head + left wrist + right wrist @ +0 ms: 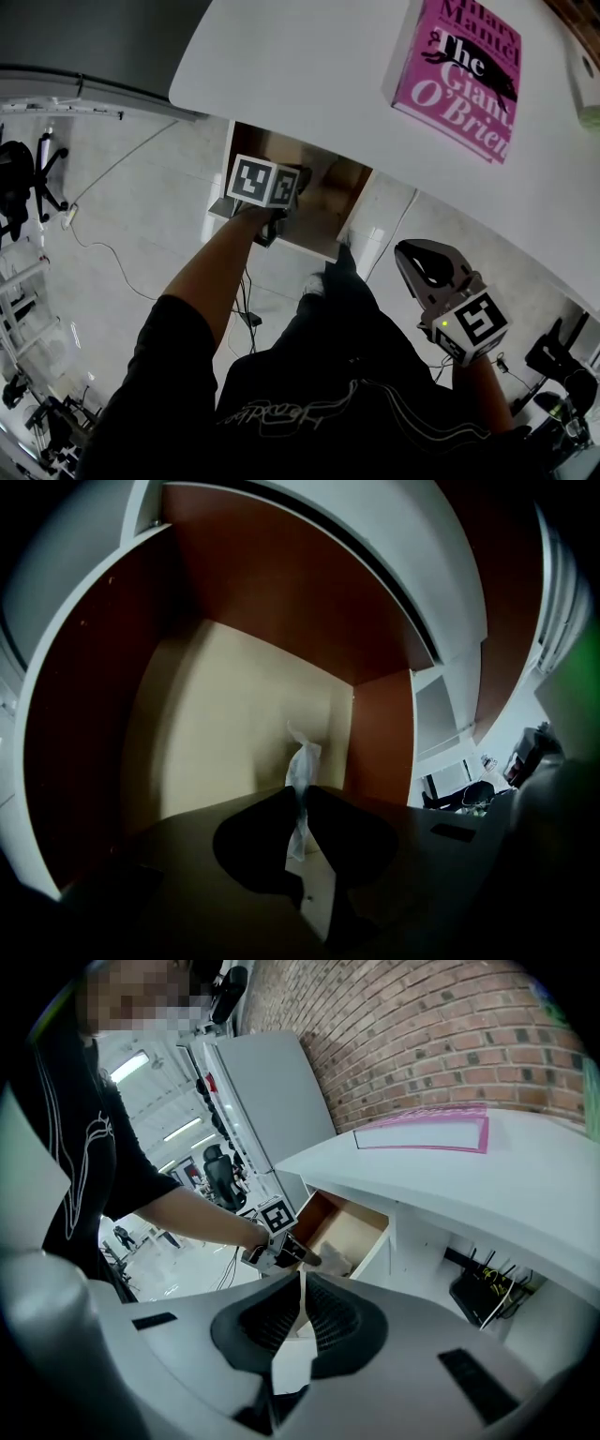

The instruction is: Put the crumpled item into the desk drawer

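The desk drawer [323,202] stands pulled out under the white desk top [309,75]. My left gripper [272,206] reaches into it. In the left gripper view, the left gripper [302,794] is shut on a thin, crumpled white item [302,761], which sticks up between the pads over the drawer's pale bottom [216,733]. My right gripper [424,264] hangs to the right, below the desk edge and apart from the drawer. In its own view the right gripper [301,1283] is shut with nothing in it, and the left gripper [281,1246] shows at the drawer [352,1232].
A pink book [459,70] lies on the desk top at the right. Brown drawer walls [84,705] close in the left gripper on both sides. Cables [103,187] run over the pale floor at the left, where an office chair [23,183] stands.
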A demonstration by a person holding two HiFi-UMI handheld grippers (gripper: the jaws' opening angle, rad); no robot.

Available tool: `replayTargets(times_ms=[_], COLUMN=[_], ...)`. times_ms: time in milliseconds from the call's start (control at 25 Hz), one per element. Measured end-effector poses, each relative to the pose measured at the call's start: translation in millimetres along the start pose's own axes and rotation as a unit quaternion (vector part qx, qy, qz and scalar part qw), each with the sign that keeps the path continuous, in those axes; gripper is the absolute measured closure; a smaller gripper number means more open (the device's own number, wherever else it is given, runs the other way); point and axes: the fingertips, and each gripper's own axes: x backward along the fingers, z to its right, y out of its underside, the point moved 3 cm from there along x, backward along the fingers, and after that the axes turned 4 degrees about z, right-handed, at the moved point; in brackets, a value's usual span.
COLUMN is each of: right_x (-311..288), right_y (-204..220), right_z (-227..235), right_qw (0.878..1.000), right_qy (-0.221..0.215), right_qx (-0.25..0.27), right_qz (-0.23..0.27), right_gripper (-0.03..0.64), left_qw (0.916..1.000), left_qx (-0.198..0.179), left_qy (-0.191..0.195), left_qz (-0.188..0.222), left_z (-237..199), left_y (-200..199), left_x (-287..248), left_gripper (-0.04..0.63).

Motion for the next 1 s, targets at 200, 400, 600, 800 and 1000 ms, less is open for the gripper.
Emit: replayTargets(times_ms=[200,400,600,800,1000], right_x=[-3.2,-4.9,-7.4,-3.6,-0.1], right_y=[1.3,2.0,-0.9,-5.6,-20.5], right_z=[-1.8,-1.8,-4.5,-16.0,-35.8], right_qw=[1.0,1.0,1.0,0.999,0.999], right_qy=[-0.013,-0.017,-0.018,-0.033,-0.047], right_qx=[0.002,0.001,-0.002,-0.004,0.001], right_qz=[-0.002,-0.004,0.002,0.001,0.018], right_gripper=[0.569,0.569,0.569,0.569,0.569], left_qw=[0.9999,0.9996,0.9989,0.9977,0.9949], left_qx=[0.004,0.011,0.016,0.009,-0.038], left_qy=[-0.014,-0.023,-0.04,-0.034,-0.008], left_qz=[0.0,-0.009,0.02,0.057,0.093], left_z=[-13.2,-22.2,-25.4,-13.0,16.8], left_y=[-0.2,1.5,-5.4,-12.5,-11.0], left_x=[-4.7,-9.2,-0.8,21.5,55.2], left_gripper=[0.542,0.426,0.325,0.279,0.278])
